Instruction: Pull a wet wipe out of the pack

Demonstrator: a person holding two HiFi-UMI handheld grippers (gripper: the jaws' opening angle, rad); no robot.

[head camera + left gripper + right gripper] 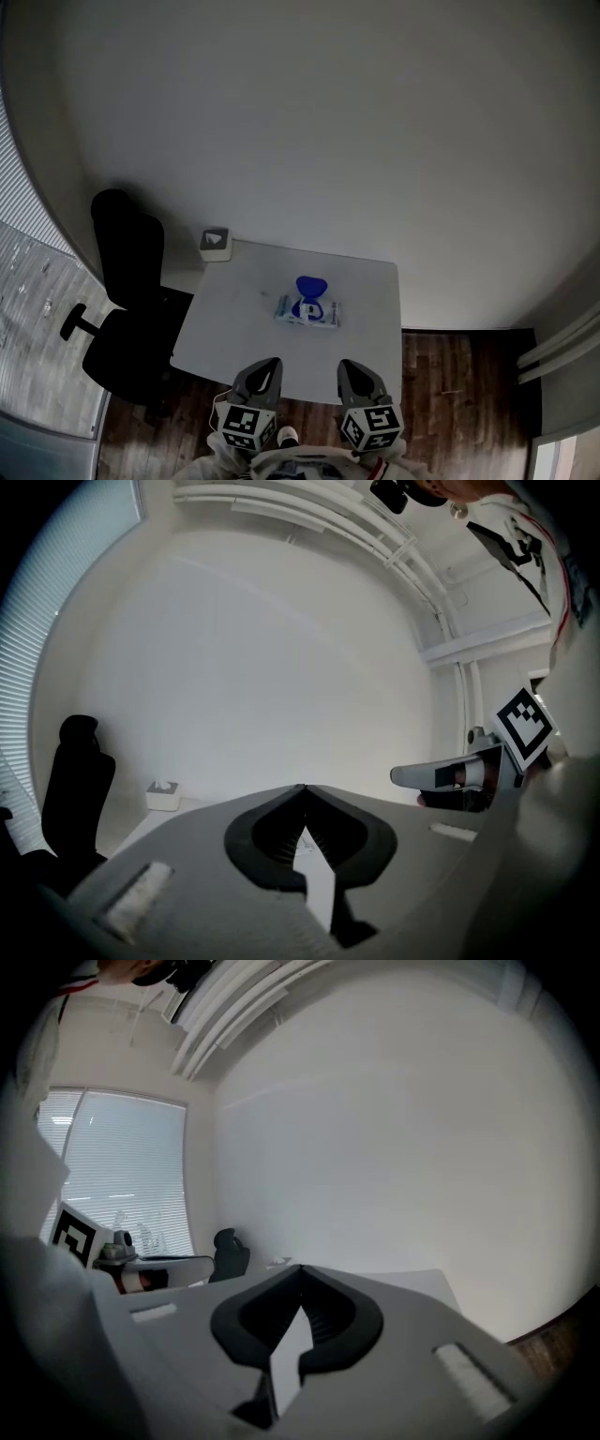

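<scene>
In the head view, the wet wipe pack [307, 312] lies flat near the middle of the white table [367, 298], with its blue lid [311, 285] flipped up at the far side. Both grippers hover at the table's near edge, short of the pack: the left gripper [269, 362] to the pack's near left, the right gripper [350, 364] to its near right. In its own view the left gripper [302, 787] has its jaw tips meeting with nothing between them. The right gripper [300, 1267] is likewise shut and empty. Each gripper's own body hides the pack in these two views.
A small white tissue box [215, 243] stands on the table's far left corner. A black office chair [131, 305] sits left of the table on the wooden floor [450, 375]. A white wall rises behind the table, and window blinds [122, 1166] are off to the left.
</scene>
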